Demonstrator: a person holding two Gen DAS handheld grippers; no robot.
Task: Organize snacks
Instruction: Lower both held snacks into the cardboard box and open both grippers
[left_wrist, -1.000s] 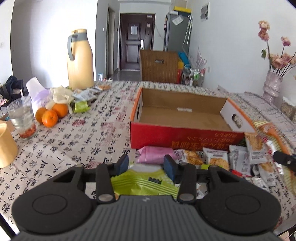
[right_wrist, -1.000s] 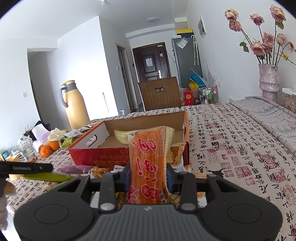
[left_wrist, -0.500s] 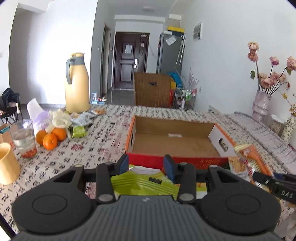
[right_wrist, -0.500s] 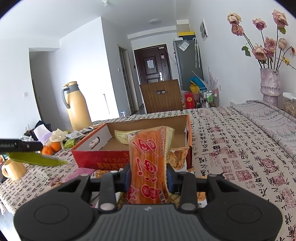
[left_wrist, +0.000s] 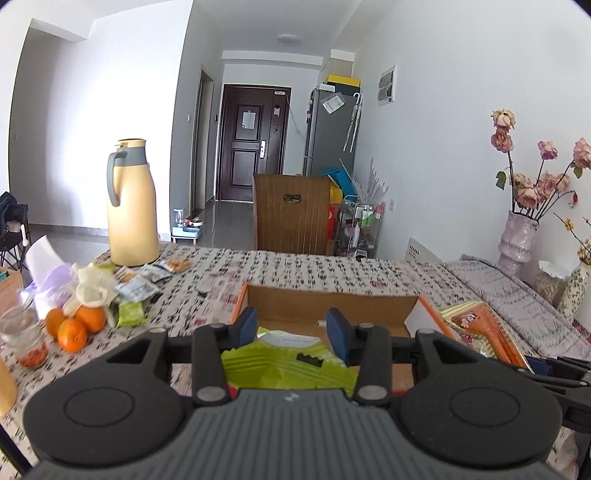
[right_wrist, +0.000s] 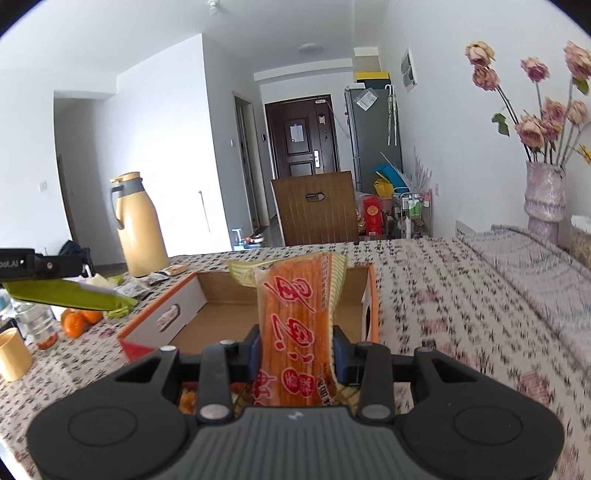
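Left wrist view: the left tool (left_wrist: 291, 328) is clamped narrow on a green snack packet (left_wrist: 284, 360), which lies flat between its blue pads. Just beyond the tool sits the open cardboard box (left_wrist: 328, 304), orange-rimmed, its brown floor bare apart from a small pale scrap near the back wall. To the right of the tool an orange snack packet (left_wrist: 476, 326) juts over the box's right end, carried by the right tool (left_wrist: 546, 363), of which only a dark part shows at the frame edge. Ahead and left on the patterned bench (left_wrist: 314, 266) stand a yellow thermos jug (left_wrist: 131, 203), a few small packets (left_wrist: 144, 280), three oranges (left_wrist: 75, 325) and a glass jar (left_wrist: 22, 336) with red bits at its bottom. Far right, a vase of dried roses (left_wrist: 517, 236).

Right wrist view: the right tool (right_wrist: 297, 347) grips the orange snack packet (right_wrist: 299, 328) narrowly, holding it upright so that it blocks the middle of the box (right_wrist: 207, 317) just ahead; the visible floor of the box is bare. Left of the tool, the left tool (right_wrist: 40, 264) holds the green packet (right_wrist: 70, 295) level above the bench (right_wrist: 443, 295). Below it are the oranges (right_wrist: 79, 319), the jar (right_wrist: 40, 325) and a yellow cup (right_wrist: 13, 354); the thermos jug (right_wrist: 138, 225) stands beyond.
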